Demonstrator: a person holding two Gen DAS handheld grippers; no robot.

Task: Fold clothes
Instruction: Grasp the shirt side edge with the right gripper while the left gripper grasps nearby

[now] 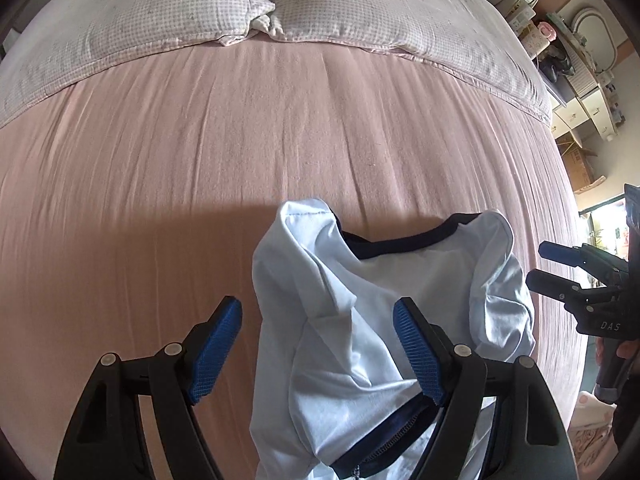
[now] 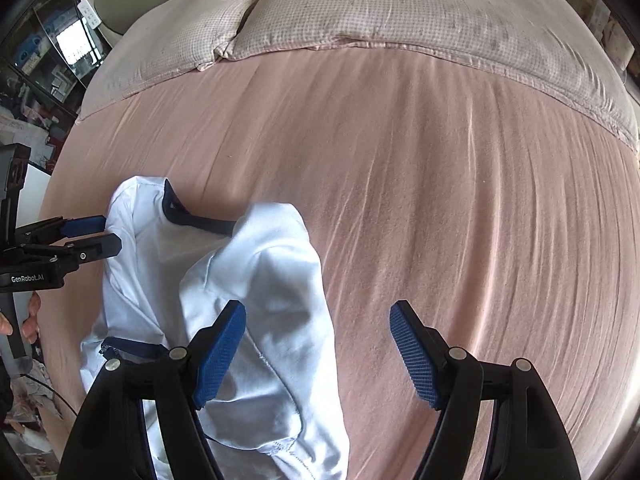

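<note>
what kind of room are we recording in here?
Almost certainly a home bedroom. A wide bed with a pink sheet fills both views, two checked pillows lie at its head, and a cluttered dresser stands beside it. A crumpled light-blue shirt lies on the sheet.

A pale blue cotton T-shirt with navy neck trim [image 1: 360, 320] lies crumpled on pink bedding, filling the lower centre of the left wrist view and the lower left of the right wrist view [image 2: 240, 300]. Its fabric is bunched into loose folds, the dark collar band curving across its upper edge, a second navy-edged opening near the bottom.
</note>
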